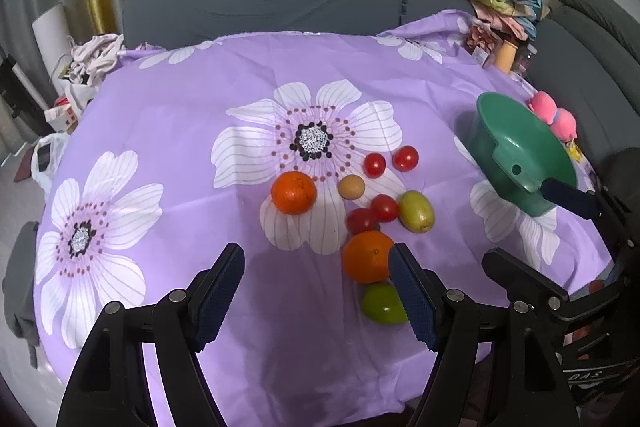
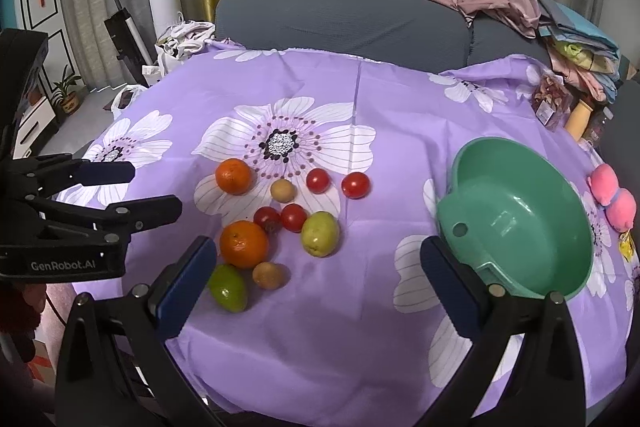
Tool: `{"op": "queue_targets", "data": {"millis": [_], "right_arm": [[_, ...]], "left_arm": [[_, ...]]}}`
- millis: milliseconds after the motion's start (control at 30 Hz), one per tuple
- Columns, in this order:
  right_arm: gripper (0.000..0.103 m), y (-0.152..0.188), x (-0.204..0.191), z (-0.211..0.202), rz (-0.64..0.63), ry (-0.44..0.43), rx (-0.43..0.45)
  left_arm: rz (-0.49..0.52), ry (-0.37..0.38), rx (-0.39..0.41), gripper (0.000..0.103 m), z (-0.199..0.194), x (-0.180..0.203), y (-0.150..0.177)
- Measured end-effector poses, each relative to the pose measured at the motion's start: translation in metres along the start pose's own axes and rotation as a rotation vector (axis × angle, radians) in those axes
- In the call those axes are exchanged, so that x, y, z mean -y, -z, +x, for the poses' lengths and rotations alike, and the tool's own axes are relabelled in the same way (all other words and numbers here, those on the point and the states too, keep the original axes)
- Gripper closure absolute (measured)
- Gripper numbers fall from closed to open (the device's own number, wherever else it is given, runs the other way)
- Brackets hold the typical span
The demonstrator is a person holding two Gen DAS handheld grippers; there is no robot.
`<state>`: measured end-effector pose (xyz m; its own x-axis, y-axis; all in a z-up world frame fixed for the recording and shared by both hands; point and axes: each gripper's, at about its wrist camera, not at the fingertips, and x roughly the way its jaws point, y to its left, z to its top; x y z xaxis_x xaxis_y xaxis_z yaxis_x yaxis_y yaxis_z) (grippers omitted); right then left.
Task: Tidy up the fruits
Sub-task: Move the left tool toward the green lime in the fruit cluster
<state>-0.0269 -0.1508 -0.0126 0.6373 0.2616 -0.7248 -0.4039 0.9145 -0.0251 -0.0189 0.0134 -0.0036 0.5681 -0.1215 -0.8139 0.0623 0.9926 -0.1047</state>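
Our left claw [image 1: 316,291] is wide open and holds nothing. It hangs over the near edge of the counter [image 2: 360,99], which wears a purple flower cloth. Its right finger sits just beside the near orange [image 1: 367,255].

All the fruits lie in a loose bunch around the middle of the counter. On the left side of the bunch we see the far orange [image 2: 233,175], the near orange and a green fruit [image 2: 228,287] close to the near edge. Next come two small brown fruits [image 2: 283,190], four little red tomatoes [image 2: 318,180] and a yellow-green fruit [image 2: 320,233].

Our right claw [image 2: 318,279] is wide open too, and it holds nothing. The green bowl [image 2: 568,195] sits at the right edge of the counter, well apart from the fruits, and it has nothing in it. A pink toy [image 2: 614,197] lies just past it.

We think we are at the very start: no fruit is in the bowl yet. Next we should pick one fruit. The near orange looks best for the left claw. We must bring the claw down around it, close gently and carry it right to the bowl.
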Motion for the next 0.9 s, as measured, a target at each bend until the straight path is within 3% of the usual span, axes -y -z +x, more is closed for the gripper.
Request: {"op": "queue_targets", "data": {"millis": [900], "right_arm": [[0.001, 0.0010, -0.0063, -0.0011, 0.001, -0.019, 0.005]], "left_arm": [[-0.016, 0.091, -0.042, 0.029, 0.0078, -0.0070, 0.0032]]}}
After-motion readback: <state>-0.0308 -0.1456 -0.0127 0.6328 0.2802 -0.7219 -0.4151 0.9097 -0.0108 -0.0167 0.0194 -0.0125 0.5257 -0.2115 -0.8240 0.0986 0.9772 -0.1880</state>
